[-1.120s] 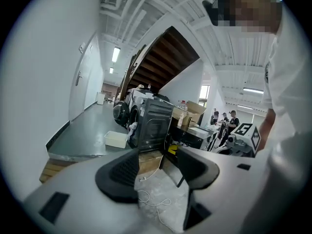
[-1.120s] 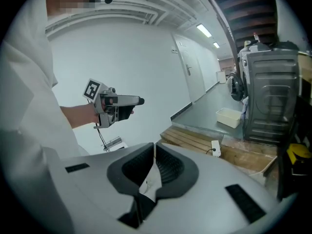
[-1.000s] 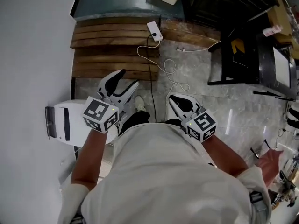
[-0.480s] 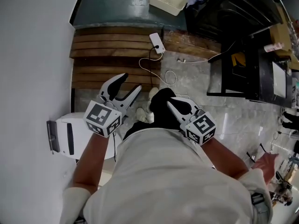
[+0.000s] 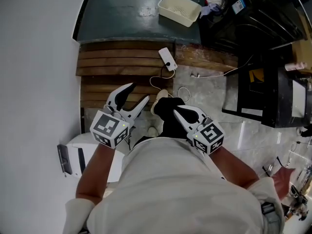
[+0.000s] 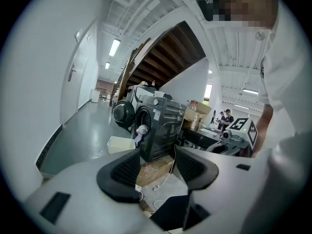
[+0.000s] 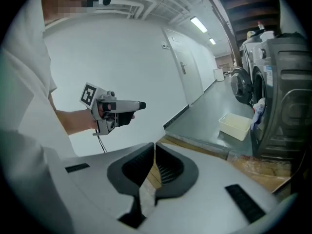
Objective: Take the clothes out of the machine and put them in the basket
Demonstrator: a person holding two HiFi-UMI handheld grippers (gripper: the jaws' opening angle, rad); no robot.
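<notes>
Ahead, basket (image 5: 179,8) lies lengthwise toward the machine (image 5: 253,28).

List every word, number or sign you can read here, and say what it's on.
No text here can be read.
White-and-blue label on the dark grey front-loading washing machine: too small and blurred to read.
Black-and-white marker cube: square pattern only, no letters.

left claw (image 5: 138,92) hung over the wooden slats (image 5: 117,65), jaws apart. right claw (image 5: 179,110) sat beside it, jaws together. up ahead, the cream basket (image 5: 179,8) stood on the green floor (image 5: 122,9), just beside the dark machine (image 5: 243,23).
</notes>
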